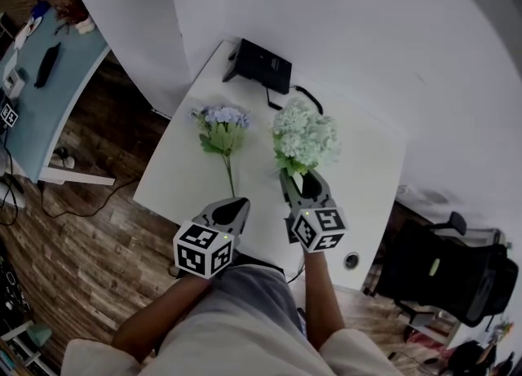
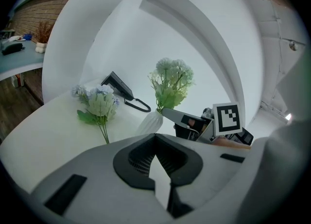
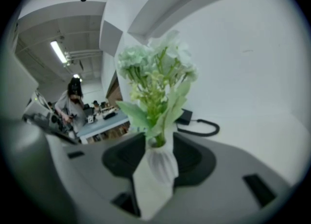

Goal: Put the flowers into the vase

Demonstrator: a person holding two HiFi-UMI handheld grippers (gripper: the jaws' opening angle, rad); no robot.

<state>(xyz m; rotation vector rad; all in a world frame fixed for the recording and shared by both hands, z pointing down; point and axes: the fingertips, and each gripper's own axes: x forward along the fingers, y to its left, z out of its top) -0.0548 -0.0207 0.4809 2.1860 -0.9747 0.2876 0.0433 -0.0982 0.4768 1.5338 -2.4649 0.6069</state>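
A bunch of pale green and white flowers [image 1: 304,136] stands upright in a white ribbed vase [image 3: 163,162] on the white table [image 1: 367,162]. My right gripper [image 1: 295,183] is open around the vase's base; the vase sits between the jaws and the pads do not press on it. A second bunch with blue and white blooms [image 1: 220,124] lies flat on the table to the left, its stem pointing towards my left gripper [image 1: 234,213]. That gripper is shut and empty, just short of the stem's end. In the left gripper view, the vase [image 2: 151,123] stands beside the lying bunch [image 2: 97,105].
A black device [image 1: 259,64] with a looped cable sits at the table's far edge. A white wall rises behind the table. Wooden floor and a grey-blue desk [image 1: 41,81] lie to the left. A black office chair [image 1: 444,272] stands at the right.
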